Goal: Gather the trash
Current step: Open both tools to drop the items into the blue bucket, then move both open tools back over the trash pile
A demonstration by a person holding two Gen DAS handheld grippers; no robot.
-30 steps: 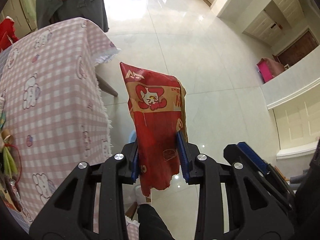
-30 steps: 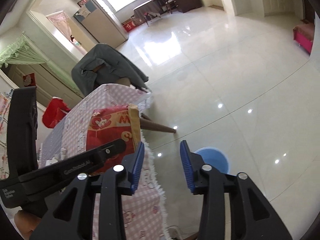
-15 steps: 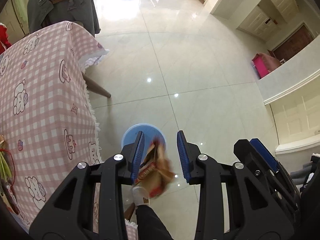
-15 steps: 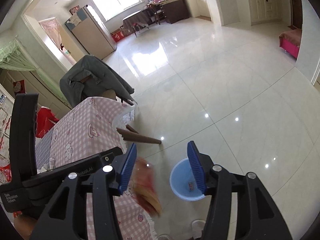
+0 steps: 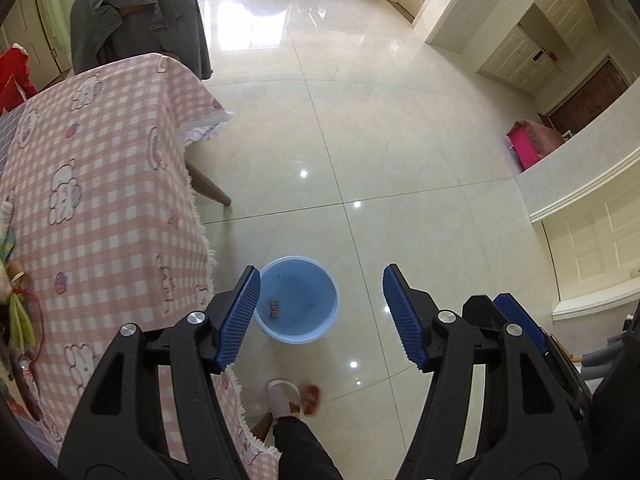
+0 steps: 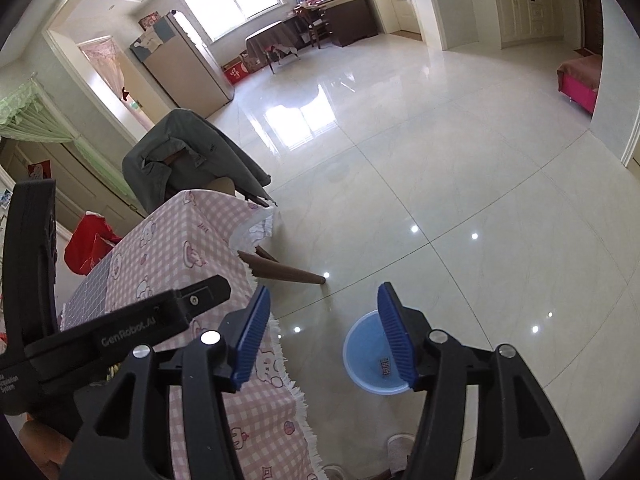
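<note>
The left gripper (image 5: pixel 321 276) points down over the floor; its jaws are opening and nothing is between them. Below it stands a blue bucket (image 5: pixel 298 300) with a small dark scrap (image 5: pixel 274 309) at its bottom. The red snack wrapper (image 5: pixel 311 394), small and blurred, shows beside a white slipper (image 5: pixel 282 394), outside the bucket's rim. My right gripper (image 6: pixel 324 292) is open and empty, with the same bucket (image 6: pixel 368 364) partly behind its right finger. The left gripper's black body (image 6: pixel 120 332) crosses the right wrist view at the left.
A table under a pink checked cloth (image 5: pixel 100 200) fills the left, one wooden leg (image 6: pixel 284 272) sticking out. Behind it a chair carries a grey jacket (image 5: pixel 140 12). A person's dark trouser leg (image 5: pixel 300 448) stands by the cloth's fringe. Glossy tiles spread to the right.
The left gripper let go of the red wrapper, which fell down to the floor by the slipper. Both grippers' jaws have spread wider. The bucket has come into view under the left gripper.
</note>
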